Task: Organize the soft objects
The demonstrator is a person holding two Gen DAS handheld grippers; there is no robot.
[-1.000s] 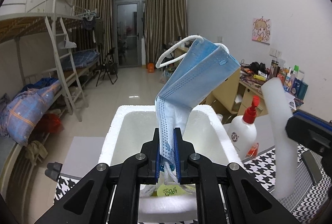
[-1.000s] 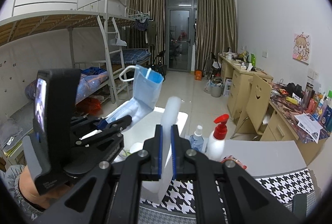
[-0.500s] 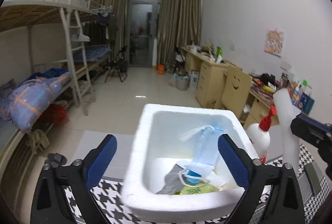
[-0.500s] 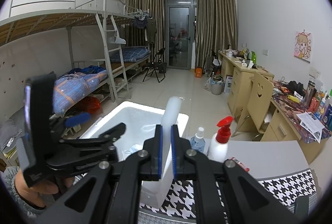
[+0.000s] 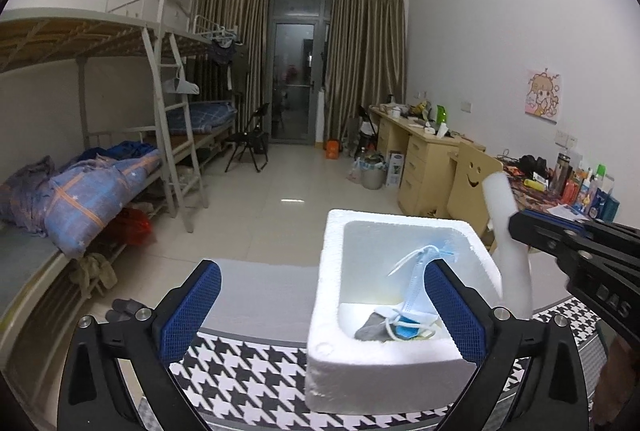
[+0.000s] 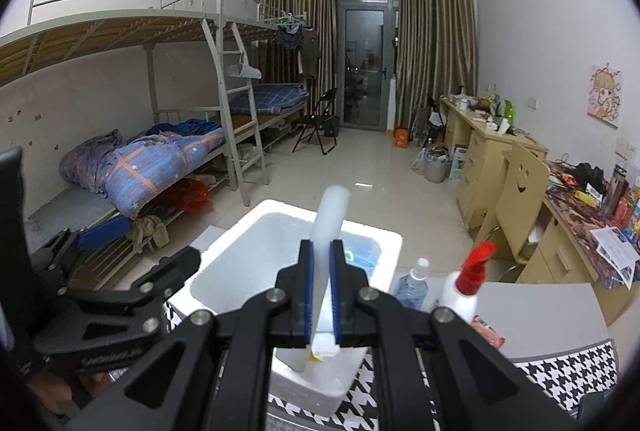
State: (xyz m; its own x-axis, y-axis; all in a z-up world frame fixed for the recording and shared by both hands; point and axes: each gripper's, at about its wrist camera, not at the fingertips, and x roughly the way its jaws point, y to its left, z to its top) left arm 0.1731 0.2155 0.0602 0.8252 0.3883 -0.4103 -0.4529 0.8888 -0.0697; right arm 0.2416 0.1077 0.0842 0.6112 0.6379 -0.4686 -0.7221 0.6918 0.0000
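Lying now inside the white foam box (image 5: 400,363), the blue face mask (image 5: 416,291) is no longer in the left tongs (image 5: 320,315); a second ago those tongs were pinching it above the box. Their jaws are opening to their widest, with nothing pressed between the blue pads, and the mask is seen only behind the right-side finger. This means, in my judgement, that one soft thing is already put away and the left tongs are becoming free for the next one.

The mask is leaning half upright against the far inner wall, folded, its white ear loops sticking out, and its lower end is resting on a grey cloth (image 5: 372,327) and some small items at the bottom of the box. The box is standing on the checkered cloth of the worktop (image 5: 248,375), near its far edge.

The right tongs (image 6: 321,295) are staying tightly closed on a white foam strip (image 6: 330,219), which is standing up between the pads just over the near rim of the box. Probably this strip is going in next. It is looking light and bendable, so it may flex when released.
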